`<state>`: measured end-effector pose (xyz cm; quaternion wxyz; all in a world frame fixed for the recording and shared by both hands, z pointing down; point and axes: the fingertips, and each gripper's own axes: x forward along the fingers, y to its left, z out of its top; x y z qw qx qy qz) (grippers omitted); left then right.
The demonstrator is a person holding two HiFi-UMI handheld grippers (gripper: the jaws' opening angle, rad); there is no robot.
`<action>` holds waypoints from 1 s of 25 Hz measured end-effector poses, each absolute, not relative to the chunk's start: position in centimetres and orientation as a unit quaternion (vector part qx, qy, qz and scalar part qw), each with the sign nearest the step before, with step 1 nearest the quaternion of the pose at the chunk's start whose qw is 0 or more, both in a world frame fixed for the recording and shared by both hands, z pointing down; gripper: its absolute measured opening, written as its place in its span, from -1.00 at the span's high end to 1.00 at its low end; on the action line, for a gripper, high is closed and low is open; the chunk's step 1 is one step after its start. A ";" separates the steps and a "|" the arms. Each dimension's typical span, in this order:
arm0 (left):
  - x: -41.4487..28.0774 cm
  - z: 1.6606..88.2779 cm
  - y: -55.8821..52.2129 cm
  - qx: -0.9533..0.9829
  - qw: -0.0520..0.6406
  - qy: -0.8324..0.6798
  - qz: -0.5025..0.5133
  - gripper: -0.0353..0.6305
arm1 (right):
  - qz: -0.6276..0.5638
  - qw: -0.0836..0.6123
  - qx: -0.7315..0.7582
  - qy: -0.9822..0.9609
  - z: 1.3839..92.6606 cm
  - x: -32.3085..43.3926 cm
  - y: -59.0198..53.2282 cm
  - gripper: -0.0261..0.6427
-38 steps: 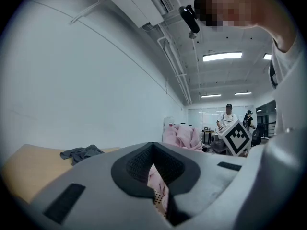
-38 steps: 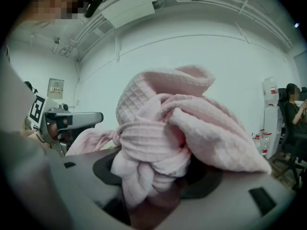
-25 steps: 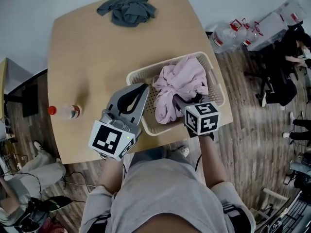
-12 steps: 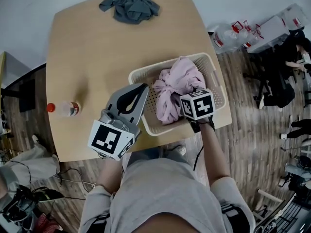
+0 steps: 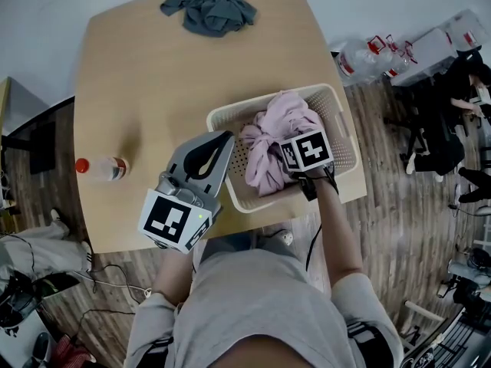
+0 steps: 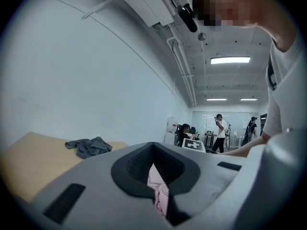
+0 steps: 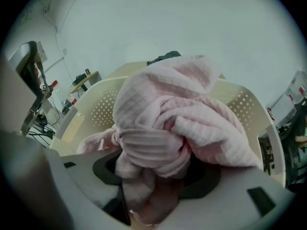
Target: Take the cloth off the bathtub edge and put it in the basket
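Observation:
A pink cloth (image 5: 278, 129) lies bunched inside the cream perforated basket (image 5: 223, 118) at the table's near right side. My right gripper (image 5: 282, 159) is over the basket's near rim, shut on a fold of that cloth. In the right gripper view the pink cloth (image 7: 168, 123) fills the space between the jaws, with the basket wall (image 7: 96, 104) behind it. Left of the basket my left gripper (image 5: 223, 139) hovers with its jaws together and nothing in them; through the slit of the left gripper (image 6: 158, 195) a strip of pink shows.
A grey cloth (image 5: 211, 8) lies crumpled at the table's far edge, also in the left gripper view (image 6: 88, 146). A red-capped bottle (image 5: 100, 167) lies on its side at the table's left. Water bottles (image 5: 360, 52) and seated people are on the floor to the right.
My right gripper has moved forward over the basket's near rim with the pink cloth, which now sits lower in the basket. The left gripper has stayed put.

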<state>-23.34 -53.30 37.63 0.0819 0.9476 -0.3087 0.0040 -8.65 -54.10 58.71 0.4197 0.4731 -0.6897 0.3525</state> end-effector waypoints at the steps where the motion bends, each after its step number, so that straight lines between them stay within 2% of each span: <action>1: -23.4 37.6 -53.2 0.947 0.082 -0.310 0.004 0.88 | 0.353 0.419 0.473 -0.690 58.8 -8.7 -54.1 0.04; 14: -23.5 37.1 -51.5 0.945 0.073 -0.320 0.003 0.88 | 0.321 0.410 0.472 -0.711 56.7 -8.3 -52.9 0.02; 20: -22.0 36.1 -49.5 0.942 0.062 -0.329 0.002 0.88 | 0.280 0.367 0.484 -0.744 53.2 -7.7 -51.3 0.03; 22: -21.4 35.6 -48.4 0.940 0.055 -0.335 0.004 0.88 | 0.257 0.352 0.485 -0.758 51.8 -7.6 -50.4 0.10; 25: -20.4 34.8 -46.6 0.938 0.046 -0.345 0.003 0.88 | 0.218 0.324 0.494 -0.777 49.3 -7.1 -49.2 0.41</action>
